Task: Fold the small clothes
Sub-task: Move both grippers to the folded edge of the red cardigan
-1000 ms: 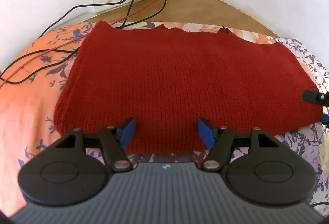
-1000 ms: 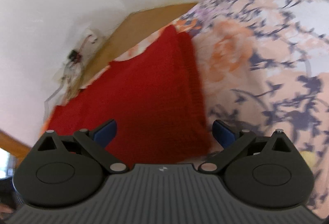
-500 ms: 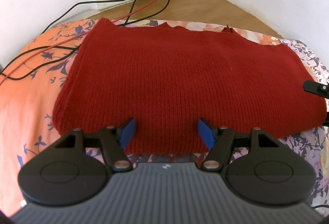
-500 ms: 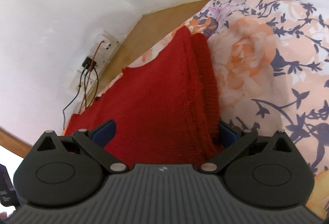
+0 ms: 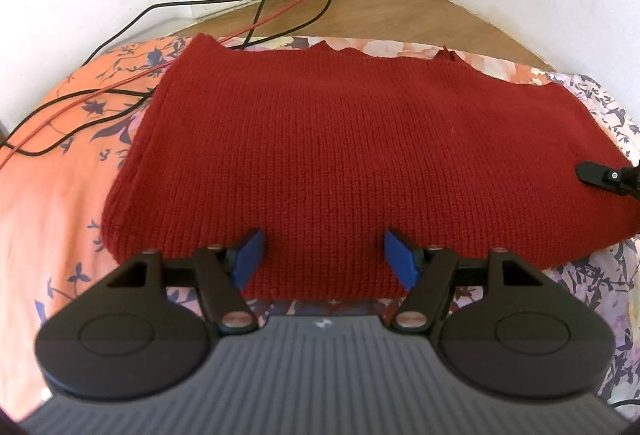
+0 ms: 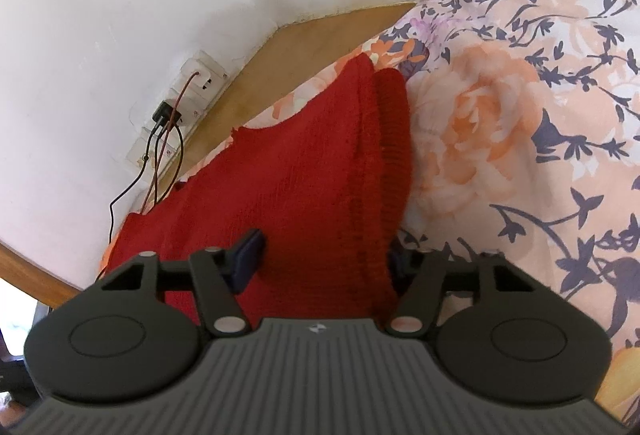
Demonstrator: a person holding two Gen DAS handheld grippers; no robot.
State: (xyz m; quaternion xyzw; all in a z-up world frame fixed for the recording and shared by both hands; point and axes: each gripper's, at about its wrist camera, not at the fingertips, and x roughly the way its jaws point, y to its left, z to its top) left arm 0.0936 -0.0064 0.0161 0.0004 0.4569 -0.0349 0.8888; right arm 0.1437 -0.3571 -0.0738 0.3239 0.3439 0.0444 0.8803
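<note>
My two hand-held grippers are reaching the red knitted garment on the bed.

My left hand-held gripper (image 5: 324, 261) is standing wide open, its blue pads (image 5: 248, 259) resting just over the near edge of the red knitted garment (image 5: 340, 147) and gripping nothing. My right hand-held gripper (image 6: 320, 259) is also open and straddling the side edge of the garment (image 6: 304, 195); one finger lies on the knit, the other is mostly hidden behind the hem, so I cannot tell whether it is touching. The garment is lying flat, already doubled, on the floral bedsheet (image 5: 52, 187), with cables (image 5: 80, 103) near its far corner. I am judging it as soft, thick, light and a little stretchy, not slippery; pinching both layers at the edges seems best.
</note>
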